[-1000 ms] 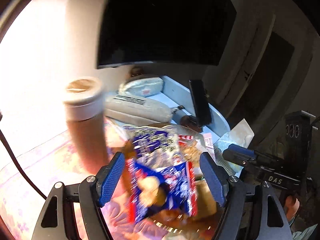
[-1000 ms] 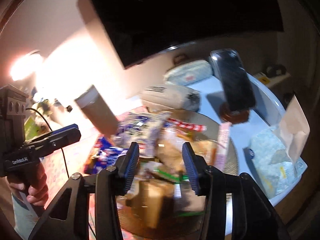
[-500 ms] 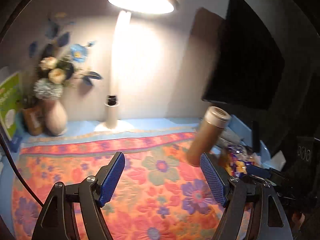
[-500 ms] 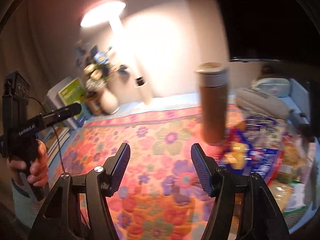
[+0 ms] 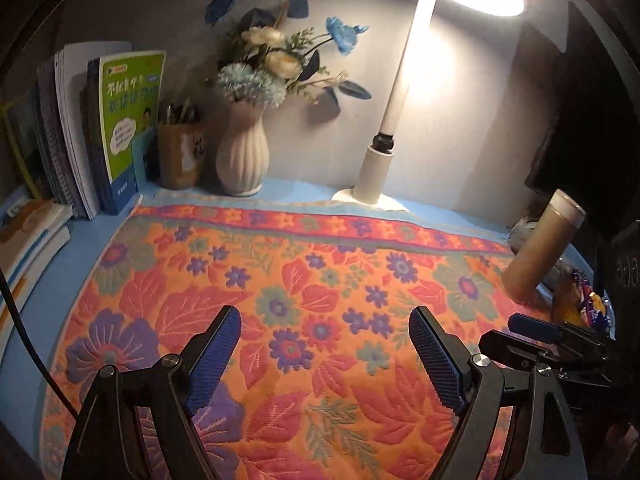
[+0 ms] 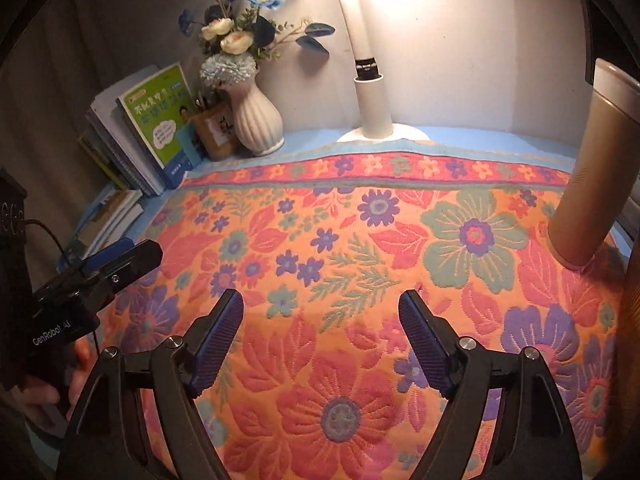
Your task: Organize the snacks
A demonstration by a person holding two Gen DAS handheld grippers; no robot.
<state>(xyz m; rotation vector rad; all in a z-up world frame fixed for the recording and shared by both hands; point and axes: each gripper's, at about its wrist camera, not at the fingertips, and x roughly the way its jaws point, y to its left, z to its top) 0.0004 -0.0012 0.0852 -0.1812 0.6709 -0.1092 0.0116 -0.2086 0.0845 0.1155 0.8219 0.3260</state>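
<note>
The snacks (image 5: 582, 306) show only as a patch of bright wrappers at the far right edge of the left wrist view, just past the tan bottle (image 5: 540, 248) and partly hidden by the right gripper (image 5: 532, 330) in front of them. The right wrist view shows no snacks, only that bottle at its right edge. So they lie off to the right of both grippers, and the right one looks nearer. No long axis can be read. The left gripper (image 5: 324, 360) and the right are both opening, empty, over the floral cloth (image 5: 320, 264) on the surface.
</note>
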